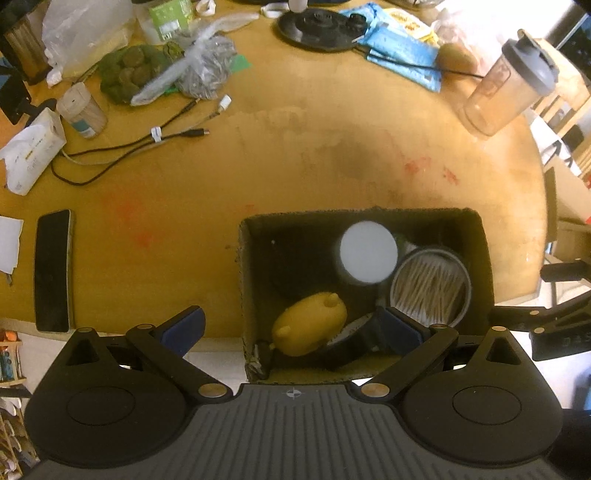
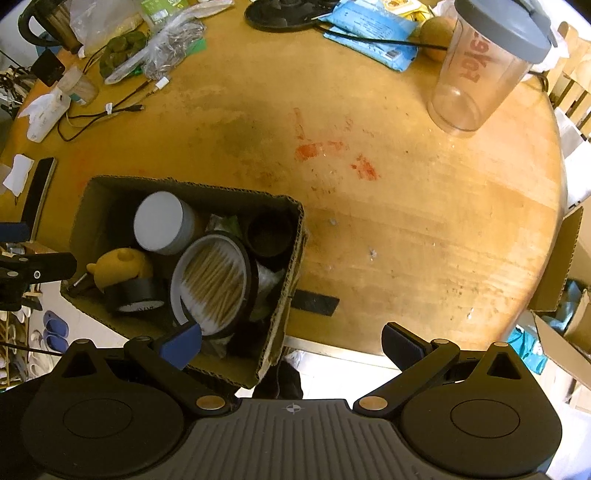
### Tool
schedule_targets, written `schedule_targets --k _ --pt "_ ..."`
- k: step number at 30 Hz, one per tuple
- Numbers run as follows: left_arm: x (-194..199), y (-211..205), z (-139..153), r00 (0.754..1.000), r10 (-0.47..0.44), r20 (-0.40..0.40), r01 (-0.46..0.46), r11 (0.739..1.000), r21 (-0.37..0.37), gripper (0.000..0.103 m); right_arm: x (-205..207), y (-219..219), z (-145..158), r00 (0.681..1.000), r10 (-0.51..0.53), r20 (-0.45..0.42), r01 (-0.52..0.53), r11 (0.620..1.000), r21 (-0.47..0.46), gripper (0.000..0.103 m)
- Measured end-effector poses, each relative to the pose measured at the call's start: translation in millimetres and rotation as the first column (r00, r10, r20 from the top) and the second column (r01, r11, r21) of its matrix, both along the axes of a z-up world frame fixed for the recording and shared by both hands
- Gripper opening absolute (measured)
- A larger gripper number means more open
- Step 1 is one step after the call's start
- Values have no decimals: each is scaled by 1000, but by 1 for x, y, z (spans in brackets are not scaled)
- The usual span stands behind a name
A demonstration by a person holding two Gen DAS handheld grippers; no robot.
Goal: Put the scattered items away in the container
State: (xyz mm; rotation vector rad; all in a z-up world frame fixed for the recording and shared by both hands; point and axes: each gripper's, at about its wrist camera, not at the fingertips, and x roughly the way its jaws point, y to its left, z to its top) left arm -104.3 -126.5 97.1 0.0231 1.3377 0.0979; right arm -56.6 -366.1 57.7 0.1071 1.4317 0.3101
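Note:
A cardboard box (image 1: pixel 480 254) (image 2: pixel 92 195) sits at the table's near edge. Inside lie a white-lidded jar (image 1: pixel 368 252) (image 2: pixel 159 220), a round tub of cotton swabs (image 1: pixel 430 286) (image 2: pixel 212 282), a yellow toy (image 1: pixel 312 326) (image 2: pixel 118 267), a black tape roll (image 2: pixel 135 295) and a dark cup (image 2: pixel 268 230). My left gripper (image 1: pixel 291 328) is open, straddling the box's left wall, its right finger over the box. My right gripper (image 2: pixel 291 341) is open too, its left finger above the box's near corner, nothing between the fingers.
A black phone (image 1: pixel 53 271) (image 2: pixel 40 188) lies left of the box. A clear shaker bottle (image 1: pixel 511 85) (image 2: pixel 480 70) stands far right. Cables (image 1: pixel 147 142), plastic bags (image 1: pixel 199 70), a tissue pack (image 1: pixel 31 147) and blue packets (image 2: pixel 369 29) crowd the far side. Black tape strip (image 2: pixel 316 302) on the table.

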Motion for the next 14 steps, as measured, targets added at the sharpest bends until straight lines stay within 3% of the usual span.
schedule_targets --k 9,14 --pt "3 -4 -7 999 9 -41 -9 1000 1 103 0 -4 -3 1000 -2 -10 2 1000 2 103" --pt "3 -3 -10 998 9 -54 -11 999 -36 103 -1 -5 -4 1000 -6 -13 6 1000 4 103"
